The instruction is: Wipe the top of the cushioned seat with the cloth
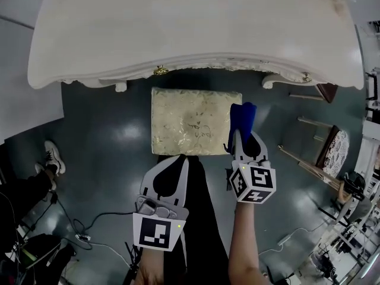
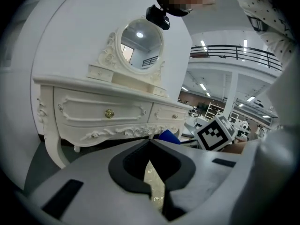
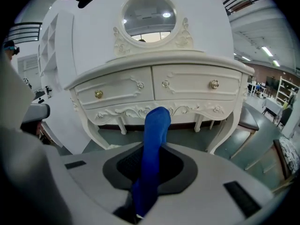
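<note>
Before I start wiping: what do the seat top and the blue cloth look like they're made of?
The cushioned seat looks like woven upholstery fabric: cream, with a scrolling pattern and perhaps a slight sheen. The cloth looks like a soft, matte blue textile, possibly microfibre. It bends over at its tip without a sharp crease.

my head camera looks steeply down from above onto the cushioned seat (image 1: 196,122) and the white dressing table (image 1: 190,34). each gripper camera sits low, close behind its own jaws, facing roughly level toward the table's drawer fronts. all three views share that table and the blue cloth (image 1: 242,116).
</note>
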### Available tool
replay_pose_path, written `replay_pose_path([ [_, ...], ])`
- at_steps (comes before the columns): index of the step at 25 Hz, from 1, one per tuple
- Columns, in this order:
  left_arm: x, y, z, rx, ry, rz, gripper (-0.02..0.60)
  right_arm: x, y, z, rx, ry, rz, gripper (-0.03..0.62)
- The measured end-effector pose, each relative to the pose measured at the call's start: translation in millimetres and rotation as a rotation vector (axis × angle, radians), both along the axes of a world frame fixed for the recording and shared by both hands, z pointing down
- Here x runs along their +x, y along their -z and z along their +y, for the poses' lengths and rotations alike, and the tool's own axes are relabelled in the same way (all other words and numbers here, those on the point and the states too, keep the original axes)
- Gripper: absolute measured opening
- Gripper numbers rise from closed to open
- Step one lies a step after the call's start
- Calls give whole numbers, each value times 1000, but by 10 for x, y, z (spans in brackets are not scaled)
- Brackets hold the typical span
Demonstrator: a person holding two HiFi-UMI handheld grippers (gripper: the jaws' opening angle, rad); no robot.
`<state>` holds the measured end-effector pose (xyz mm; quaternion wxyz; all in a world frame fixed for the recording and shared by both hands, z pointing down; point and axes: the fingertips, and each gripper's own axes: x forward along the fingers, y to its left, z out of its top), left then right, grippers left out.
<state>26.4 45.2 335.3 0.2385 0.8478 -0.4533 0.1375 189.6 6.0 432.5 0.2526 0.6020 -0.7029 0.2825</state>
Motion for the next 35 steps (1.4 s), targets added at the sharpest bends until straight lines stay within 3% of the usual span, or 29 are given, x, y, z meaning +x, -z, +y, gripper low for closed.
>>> replay_pose_path([
  [7, -1, -471, 186, -60, -65, -46, -2, 86, -624, -47, -55, -2, 47, 69],
  [19, -172, -663, 214, -170, 51, 15, -2, 166, -1171, -223, -91, 9, 124, 69],
  [35, -224, -631, 181, -177, 65, 10, -2, 411, -1555, -416, -126, -14, 208, 69],
])
